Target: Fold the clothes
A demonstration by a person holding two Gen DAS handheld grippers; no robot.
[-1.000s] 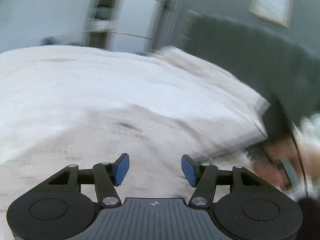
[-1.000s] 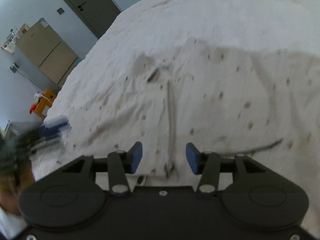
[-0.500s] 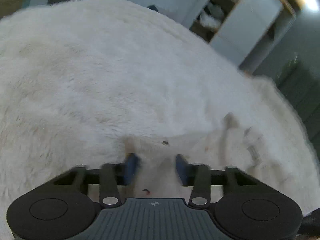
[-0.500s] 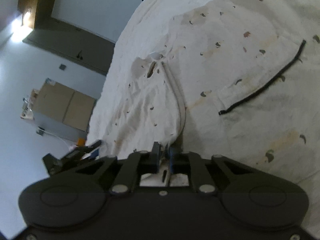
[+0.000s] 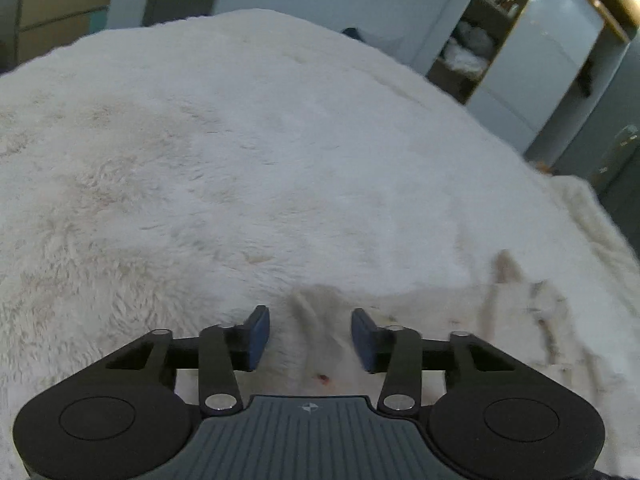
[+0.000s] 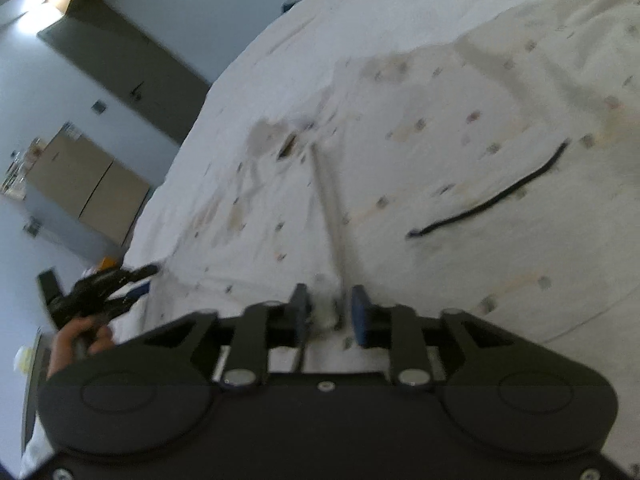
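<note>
Pale speckled shirt (image 6: 420,152), thin and creased with a dark pocket trim, sprawls across fluffy white blanket (image 5: 240,152); left claw (image 5: 306,334) open, right claw (image 6: 330,312) parted around its hem.

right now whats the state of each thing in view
left tool: open, garment fold between its fingers
right tool: partly open, fabric edge between its fingers
patterned garment: spread out on the bed, wrinkled, not folded
fluffy white blanket: lying flat under the garment
</note>
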